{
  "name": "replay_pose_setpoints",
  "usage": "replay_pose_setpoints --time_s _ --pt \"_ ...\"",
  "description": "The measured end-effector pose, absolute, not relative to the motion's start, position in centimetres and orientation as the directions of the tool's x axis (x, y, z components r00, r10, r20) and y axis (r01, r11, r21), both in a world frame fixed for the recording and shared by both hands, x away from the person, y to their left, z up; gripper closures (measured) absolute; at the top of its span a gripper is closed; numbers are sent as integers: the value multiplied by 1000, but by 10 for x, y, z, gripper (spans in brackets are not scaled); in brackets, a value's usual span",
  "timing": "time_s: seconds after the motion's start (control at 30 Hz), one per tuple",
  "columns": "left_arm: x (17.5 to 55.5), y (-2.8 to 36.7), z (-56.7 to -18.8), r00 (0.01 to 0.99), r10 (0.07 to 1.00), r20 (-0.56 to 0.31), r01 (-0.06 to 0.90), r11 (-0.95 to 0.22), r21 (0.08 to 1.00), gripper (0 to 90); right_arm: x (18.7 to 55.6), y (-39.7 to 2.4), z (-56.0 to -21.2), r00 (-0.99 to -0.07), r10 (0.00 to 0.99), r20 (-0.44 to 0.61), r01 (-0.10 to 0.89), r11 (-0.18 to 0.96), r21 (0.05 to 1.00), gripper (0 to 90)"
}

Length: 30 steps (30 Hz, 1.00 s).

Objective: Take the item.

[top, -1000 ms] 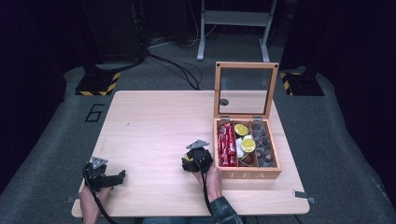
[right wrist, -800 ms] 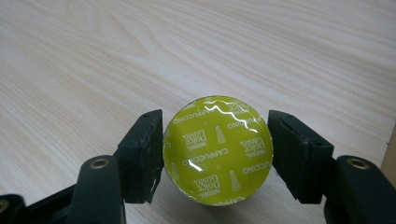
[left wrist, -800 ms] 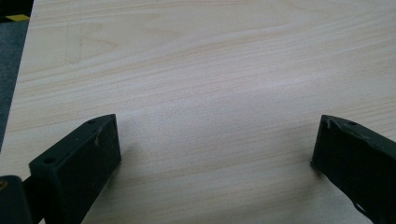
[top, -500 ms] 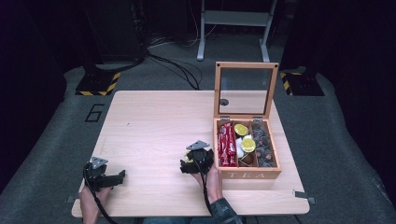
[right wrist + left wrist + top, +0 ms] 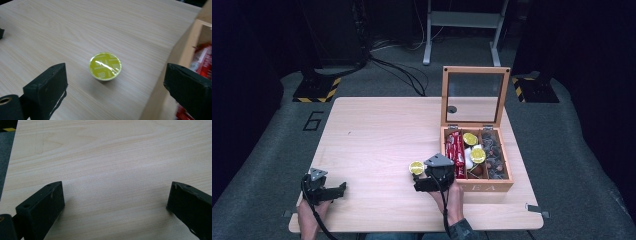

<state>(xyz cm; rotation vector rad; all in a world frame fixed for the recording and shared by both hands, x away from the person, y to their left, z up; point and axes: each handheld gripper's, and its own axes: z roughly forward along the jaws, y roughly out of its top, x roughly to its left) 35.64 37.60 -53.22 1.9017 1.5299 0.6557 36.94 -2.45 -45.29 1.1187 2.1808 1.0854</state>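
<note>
1. Jaws on my right gripper (image 5: 428,176) stand wide apart with nothing between their pads; in the right gripper view a yellow coffee capsule (image 5: 105,66) sits foil-up on the table (image 5: 377,130), ahead of the gap and roughly centred between the two jaws.
2. My left gripper (image 5: 328,191) is also spread open, empty, over bare wood near the table's front left corner, well apart from the capsule.
3. From above, that capsule (image 5: 416,167) lies just beside the right gripper's front, to the left of the wooden box (image 5: 477,185), so my right hand (image 5: 450,199) is clearly the nearer one.
4. Being round, the capsule has no long axis to line up with; I judge a straight advance would bracket it.
5. With its glass lid (image 5: 474,97) propped upright, the box holds red packets (image 5: 455,150) in the left compartment, more yellow capsules (image 5: 477,155) with something white in the middle, and dark capsules (image 5: 493,156) on the right.
6. "TEA" lettering shows on the box front.
</note>
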Motion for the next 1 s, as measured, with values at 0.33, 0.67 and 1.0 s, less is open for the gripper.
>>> replay_pose_setpoints --time_s 0.33,0.67,1.0 --pt "356 376 -532 212 977 5 678 -151 719 7 349 -71 -438 -502 864 -37 454 300 839 9" --pt "356 376 -532 212 977 6 678 -151 719 7 330 -122 -427 -423 905 -49 441 253 861 0" --pt "356 376 -532 212 977 5 678 -151 719 7 308 -172 -433 -341 938 -67 445 224 867 0"
